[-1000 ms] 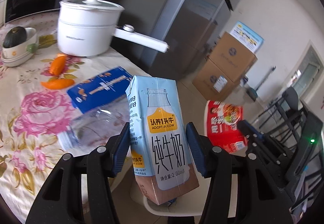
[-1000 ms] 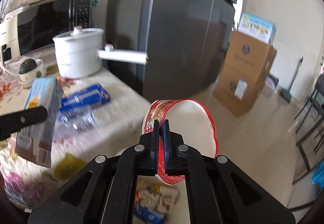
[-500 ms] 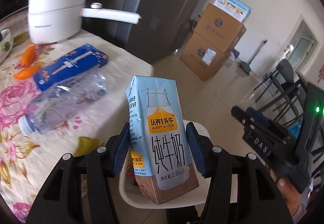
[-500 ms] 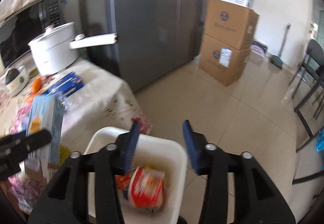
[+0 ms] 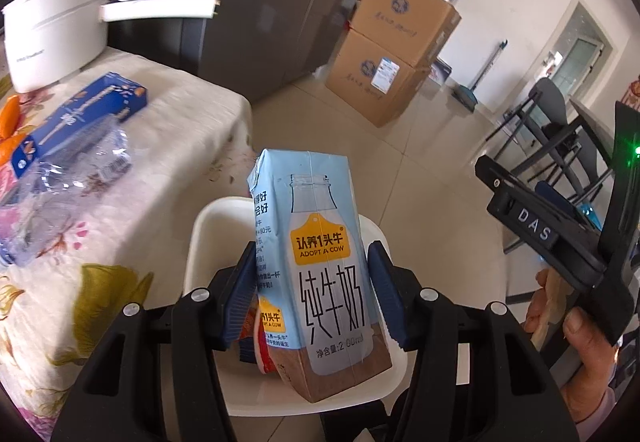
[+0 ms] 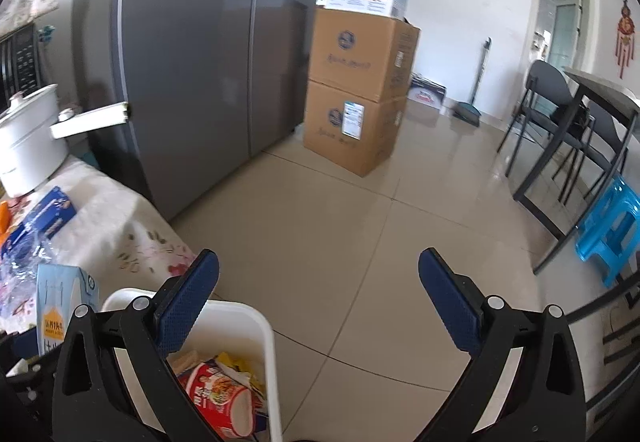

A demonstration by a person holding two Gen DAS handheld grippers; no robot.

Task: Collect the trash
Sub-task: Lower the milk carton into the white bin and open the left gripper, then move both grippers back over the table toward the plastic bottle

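My left gripper [image 5: 312,294] is shut on a light-blue milk carton [image 5: 320,274], held upright over the white trash bin [image 5: 208,226] beside the table. The carton [image 6: 64,314] also shows at the left edge of the right wrist view. My right gripper [image 6: 318,298] hangs past the bin's right rim [image 6: 268,342]; its jaws are opening wide with nothing between them. A red instant-noodle cup [image 6: 220,398] lies in the bin among other wrappers. A crushed clear plastic bottle [image 5: 60,178] and a blue box [image 5: 80,114] lie on the floral tablecloth.
A white pot with a long handle [image 5: 56,30] stands at the back of the table. A grey fridge [image 6: 192,82], stacked cardboard boxes [image 6: 356,94], dark chairs [image 6: 560,122] and a blue stool [image 6: 612,222] stand around the tiled floor. A hand [image 5: 580,342] holds the right gripper.
The right gripper let go of the noodle cup, which dropped into the bin, and its jaws spread wide as it swung right. The left gripper carried the carton from the table to above the bin.
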